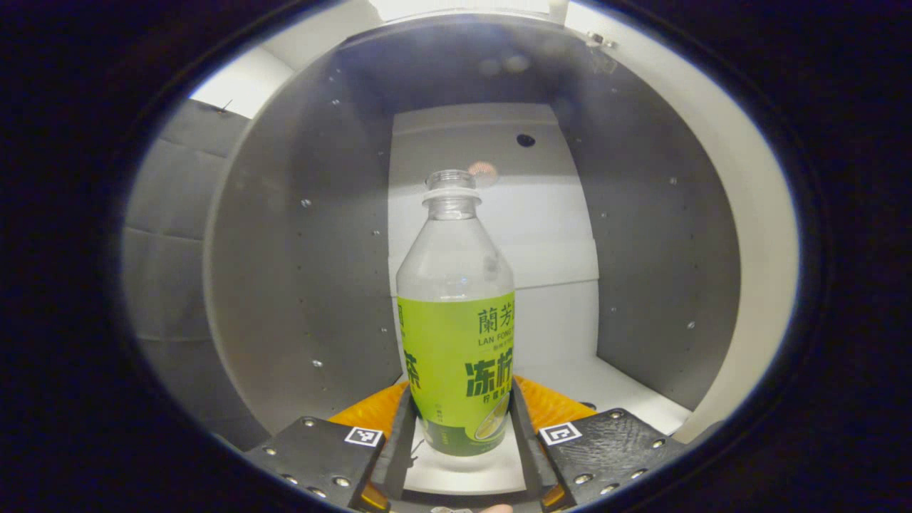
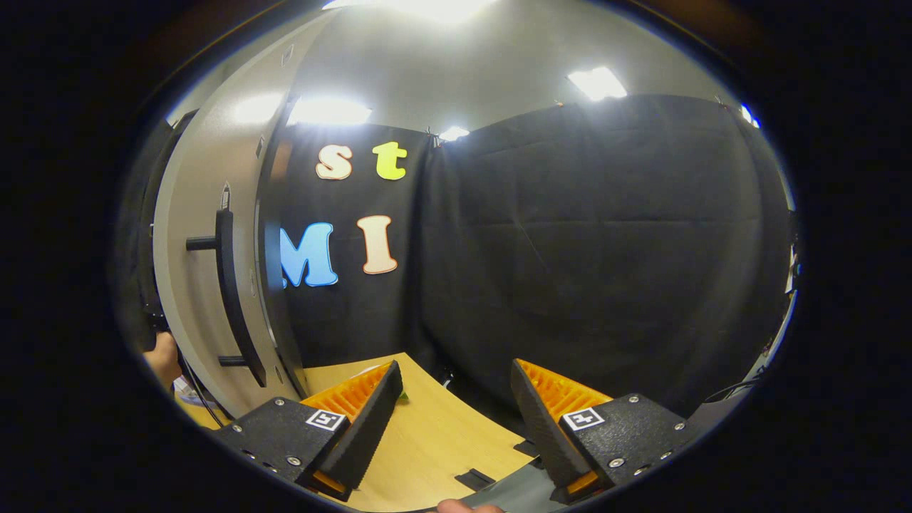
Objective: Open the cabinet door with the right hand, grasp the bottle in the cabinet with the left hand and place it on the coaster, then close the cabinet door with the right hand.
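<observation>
bottle (image 1: 456,313): clear plastic up top, lime-green label with dark green characters, no cap. cabinet (image 1: 299,271) side walls grey dotted with small peg holes, back panel and floor white. cabinet door (image 2: 203,271) light grey, handle (image 2: 231,299) black. table (image 2: 420,442) light wood grain. booth wall (image 2: 605,256) black cloth. ceiling (image 2: 456,64) pale grey, bright white light panels.

Bright ceiling lights (image 2: 597,82) glare overhead; fisheye edges bend, cabinet interior (image 1: 299,235) dim.

Recording booth: black cloth wall (image 2: 605,249), ceiling light panels (image 2: 597,82).
</observation>
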Demonstrator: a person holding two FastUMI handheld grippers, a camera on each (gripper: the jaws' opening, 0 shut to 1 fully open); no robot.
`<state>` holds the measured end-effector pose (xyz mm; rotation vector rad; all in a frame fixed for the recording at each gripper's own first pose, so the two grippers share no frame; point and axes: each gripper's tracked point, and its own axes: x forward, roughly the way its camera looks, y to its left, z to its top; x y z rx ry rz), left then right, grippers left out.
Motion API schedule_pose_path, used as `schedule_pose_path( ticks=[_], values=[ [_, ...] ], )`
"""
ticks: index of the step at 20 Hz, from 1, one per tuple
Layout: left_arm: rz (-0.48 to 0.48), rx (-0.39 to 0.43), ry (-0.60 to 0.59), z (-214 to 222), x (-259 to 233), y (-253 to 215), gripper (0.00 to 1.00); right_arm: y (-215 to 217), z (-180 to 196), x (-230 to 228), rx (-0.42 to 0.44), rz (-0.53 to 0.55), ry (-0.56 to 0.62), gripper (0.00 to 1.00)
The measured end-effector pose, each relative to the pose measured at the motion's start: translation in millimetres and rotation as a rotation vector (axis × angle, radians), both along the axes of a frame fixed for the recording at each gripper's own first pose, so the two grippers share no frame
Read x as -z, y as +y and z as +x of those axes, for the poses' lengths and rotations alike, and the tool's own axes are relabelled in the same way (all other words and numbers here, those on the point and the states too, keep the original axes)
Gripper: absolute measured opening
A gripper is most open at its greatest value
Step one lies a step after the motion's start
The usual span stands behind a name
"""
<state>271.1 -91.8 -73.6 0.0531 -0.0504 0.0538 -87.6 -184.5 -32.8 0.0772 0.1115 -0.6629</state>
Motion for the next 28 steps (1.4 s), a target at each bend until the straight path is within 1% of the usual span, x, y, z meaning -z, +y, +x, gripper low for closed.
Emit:
schedule_pose_path(
  ticks=[1, 2, 4, 5, 8, 11, 14, 18, 23, 24, 25, 26, 28],
  values=[
    [0.001, -0.013, -0.009, -7.4, -4.8, 4.3, 0.7, -3.3, 1.0, 4.1, -0.017, 0.015, -0.001, 0.95],
    [0.001, -0.024, -0.018, -16.2, -10.4, 5.5, 0.59, -6.9, 2.0, 6.7, -0.035, 0.03, 0.003, 0.95],
    [0.007, -0.037, -0.04, -28.8, -14.7, 1.8, 0.59, -13.5, 3.5, 10.9, -0.078, 0.048, 0.002, 0.95],
    [0.02, -0.045, -0.053, -36.7, -17.3, 2.2, 0.7, -17.0, 3.6, 13.0, -0.097, 0.052, 0.002, 0.95],
    [0.058, -0.06, -0.077, -67.8, -31.8, -3.3, 0.69, -20.0, 9.3, 26.1, -0.185, 0.077, 0.021, 0.95],
    [0.077, -0.085, -0.089, -106.3, -55.3, -3.1, 0.69, -23.0, 13.8, 36.1, -0.274, 0.09, 0.034, 0.95],
    [0.088, -0.135, -0.092, -132.4, -55.6, 9.4, 0.69, -22.3, 18.5, 41.6, -0.355, 0.101, 0.036, 0.94],
    [0.058, -0.188, -0.074, -156.0, -42.7, 22.9, 0.7, -16.4, 21.4, 41.0, -0.445, 0.102, 0.018, 0.94],
    [0.034, -0.23, -0.057, -186.1, -28.0, 31.9, 0.69, -23.1, 39.3, 30.9, -0.463, 0.071, -0.077, 0.94],
    [0.035, -0.235, -0.056, -191.0, -24.4, 34.1, 0.64, -23.8, 43.2, 30.7, -0.459, 0.056, -0.084, 0.94],
    [0.04, -0.239, -0.057, -194.1, -18.4, 37.1, 0.69, -25.2, 44.9, 31.2, -0.452, 0.037, -0.082, 0.94],
    [0.048, -0.25, -0.055, -198.3, -11.5, 41.4, 0.64, -24.8, 49.3, 34.6, -0.447, 0.021, -0.078, 0.94],
    [0.042, -0.252, -0.034, -206.2, 8.4, 44.4, 0.64, -20.8, 60.6, 44.2, -0.432, 0.01, -0.067, 0.94]
  ],
)
